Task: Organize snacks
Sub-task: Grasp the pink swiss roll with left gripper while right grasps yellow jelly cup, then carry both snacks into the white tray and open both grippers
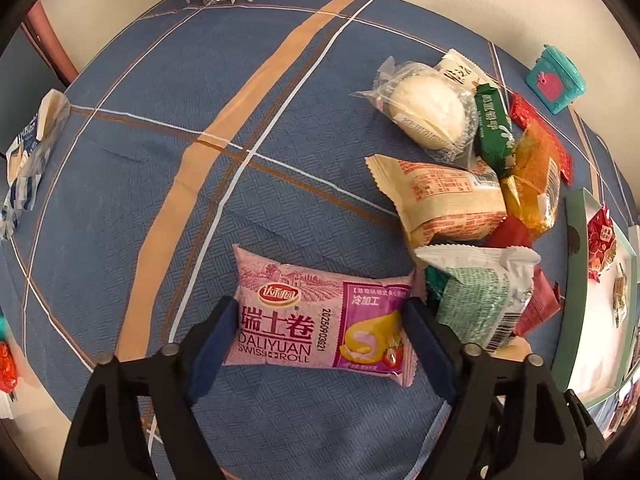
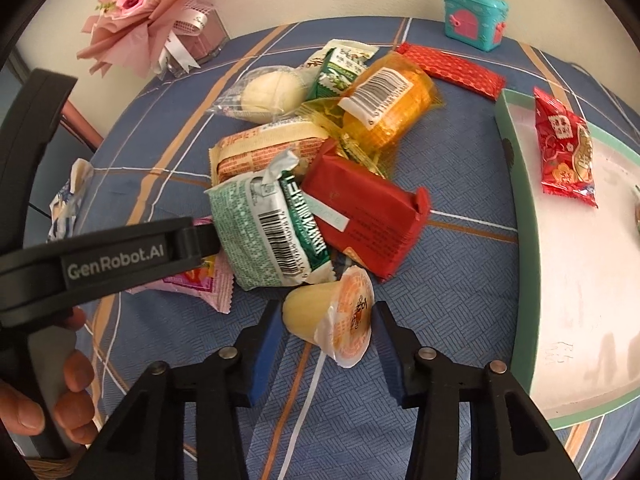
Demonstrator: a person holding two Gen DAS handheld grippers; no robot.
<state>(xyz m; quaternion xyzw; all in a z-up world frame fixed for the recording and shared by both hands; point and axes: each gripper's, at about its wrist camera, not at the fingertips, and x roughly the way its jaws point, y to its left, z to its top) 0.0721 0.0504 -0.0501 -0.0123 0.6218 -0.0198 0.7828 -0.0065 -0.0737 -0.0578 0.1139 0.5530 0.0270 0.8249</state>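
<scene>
In the left wrist view, the left gripper (image 1: 320, 320) has its fingers (image 1: 212, 344) spread apart on either side of a pink Swiss roll packet (image 1: 320, 316) that lies flat on the blue plaid bench (image 1: 160, 140); the blue pads sit just beside the packet's two ends, and whether they press on it cannot be told. At about 2 o'clock from the packet lies the snack pile (image 1: 472, 184): a cream wrapper with red print, a white bun in clear wrap, a green bar, an orange packet and a green-and-white pack, overlapping one another. The mint-rimmed tray (image 1: 576, 240) stands at 3 o'clock, with a red packet inside. In the right wrist view, the right gripper (image 2: 324, 332) has its fingers (image 2: 264, 348) apart around a jelly cup (image 2: 336, 320) lying tipped on its side, its orange foil lid turned toward the camera; the cup rests between the pads, with contact unclear. The same pile sits at 12 o'clock from the cup, a red rectangular pack (image 2: 368, 212) nearest to it. The tray's rim (image 2: 520, 200) curves at 3 o'clock and holds a red festive packet (image 2: 564, 148). A teal toy chest (image 2: 476, 16) stands at 1 o'clock near the wall, a pink bouquet (image 2: 152, 12) at 11 o'clock.
</scene>
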